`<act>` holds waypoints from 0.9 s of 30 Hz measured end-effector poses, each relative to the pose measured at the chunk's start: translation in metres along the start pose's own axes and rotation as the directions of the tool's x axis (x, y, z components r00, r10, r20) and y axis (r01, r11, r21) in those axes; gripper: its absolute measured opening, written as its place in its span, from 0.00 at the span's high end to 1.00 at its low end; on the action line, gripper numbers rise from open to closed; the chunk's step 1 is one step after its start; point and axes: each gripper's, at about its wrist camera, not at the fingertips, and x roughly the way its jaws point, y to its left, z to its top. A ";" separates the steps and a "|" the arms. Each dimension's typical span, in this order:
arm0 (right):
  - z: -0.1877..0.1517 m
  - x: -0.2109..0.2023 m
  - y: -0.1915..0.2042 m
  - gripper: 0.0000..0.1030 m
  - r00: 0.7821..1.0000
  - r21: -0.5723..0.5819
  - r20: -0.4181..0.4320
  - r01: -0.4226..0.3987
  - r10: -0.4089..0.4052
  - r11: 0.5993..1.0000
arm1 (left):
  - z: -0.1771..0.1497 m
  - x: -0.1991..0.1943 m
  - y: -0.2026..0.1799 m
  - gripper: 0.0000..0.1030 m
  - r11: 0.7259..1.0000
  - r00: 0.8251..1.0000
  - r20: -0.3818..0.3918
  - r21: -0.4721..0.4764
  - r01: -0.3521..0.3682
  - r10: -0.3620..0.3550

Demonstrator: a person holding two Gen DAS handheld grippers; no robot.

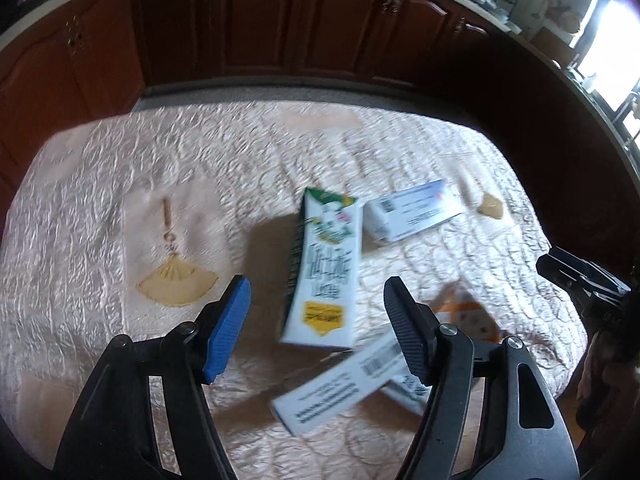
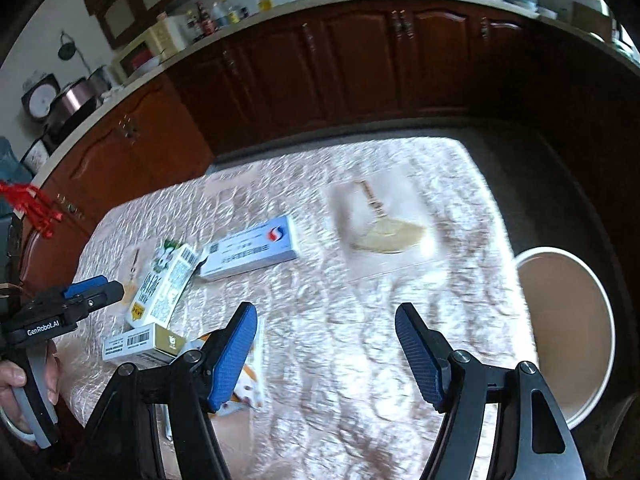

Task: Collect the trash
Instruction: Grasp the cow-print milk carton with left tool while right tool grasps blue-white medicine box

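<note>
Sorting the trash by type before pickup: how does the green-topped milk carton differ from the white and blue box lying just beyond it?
The milk carton has a green top, green lettering and a yellow badge; the white and blue box is white with a blue band and a red-blue logo. The carton is taller and narrower; the box is flatter and wider. The carton's length runs toward the camera; the box lies crosswise. Both lie flat on the quilted cloth, ungripped.

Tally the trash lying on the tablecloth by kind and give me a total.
Milk carton: 1
Cardboard boxes: 2 (blue-white box, barcode box)
Orange-printed packet: 1
Total: 4
</note>
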 end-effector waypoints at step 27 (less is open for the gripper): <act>0.080 0.159 0.036 0.47 0.990 -0.123 -0.104 0.087 -0.100 0.989 | 0.035 0.066 0.041 0.50 0.994 0.992 -0.084 -0.046 -0.095 0.091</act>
